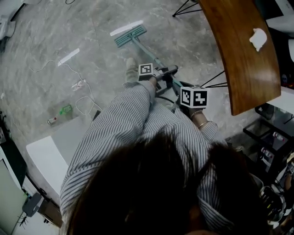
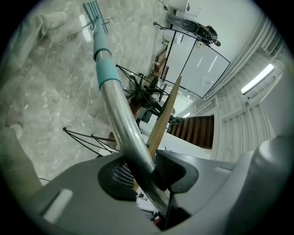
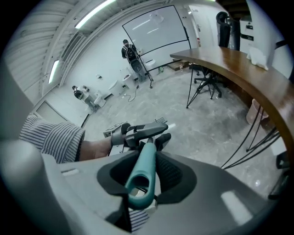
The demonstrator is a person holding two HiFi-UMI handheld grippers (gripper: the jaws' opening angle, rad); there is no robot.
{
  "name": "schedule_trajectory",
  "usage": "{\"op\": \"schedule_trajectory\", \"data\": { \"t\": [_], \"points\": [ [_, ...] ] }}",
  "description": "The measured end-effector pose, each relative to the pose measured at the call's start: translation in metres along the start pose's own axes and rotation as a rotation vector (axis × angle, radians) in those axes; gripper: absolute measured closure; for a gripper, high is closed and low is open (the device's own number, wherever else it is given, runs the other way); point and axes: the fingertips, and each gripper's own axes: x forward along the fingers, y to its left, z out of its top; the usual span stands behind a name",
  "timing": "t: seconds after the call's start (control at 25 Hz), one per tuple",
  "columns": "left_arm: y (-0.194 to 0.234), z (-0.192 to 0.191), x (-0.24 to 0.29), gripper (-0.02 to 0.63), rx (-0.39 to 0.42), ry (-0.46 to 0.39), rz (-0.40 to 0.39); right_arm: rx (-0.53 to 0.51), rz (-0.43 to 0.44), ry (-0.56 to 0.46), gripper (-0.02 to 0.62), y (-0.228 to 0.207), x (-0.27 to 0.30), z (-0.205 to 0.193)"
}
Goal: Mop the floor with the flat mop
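A flat mop lies with its teal head [image 1: 130, 36] on the grey marble floor ahead of me, its pole [image 1: 149, 53] slanting back toward my hands. My left gripper [image 1: 158, 73] is shut on the pole; in the left gripper view the metal pole [image 2: 120, 114] runs out from between the jaws to the mop head [image 2: 94, 10]. My right gripper [image 1: 183, 94] is shut on the teal handle end [image 3: 142, 172], which shows between its jaws in the right gripper view. The left gripper [image 3: 142, 131] is seen just beyond it.
A curved wooden table [image 1: 239, 55] on thin black legs stands at the right, a white crumpled cloth [image 1: 258, 38] on it. White cables and a power strip [image 1: 78, 85] lie on the floor at left. A white box [image 1: 46, 160] sits near my left side.
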Motion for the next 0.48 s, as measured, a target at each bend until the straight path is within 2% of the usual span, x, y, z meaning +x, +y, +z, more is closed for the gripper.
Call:
{"op": "schedule_trajectory", "data": {
  "t": [0.12, 0.32, 0.48],
  "points": [
    [-0.034, 0.069, -0.003, 0.48, -0.008, 0.027, 0.031, 0.043, 0.0, -0.009, 0.482, 0.02, 0.04, 0.065],
    [-0.1, 0.192, -0.019, 0.482, -0.022, 0.093, 0.07, 0.007, -0.045, -0.031, 0.483, 0.075, 0.111, 0.181],
    [-0.147, 0.325, -0.037, 0.532, -0.001, -0.011, 0.112, -0.01, -0.016, -0.048, 0.483, 0.13, 0.18, 0.281]
  ]
}}
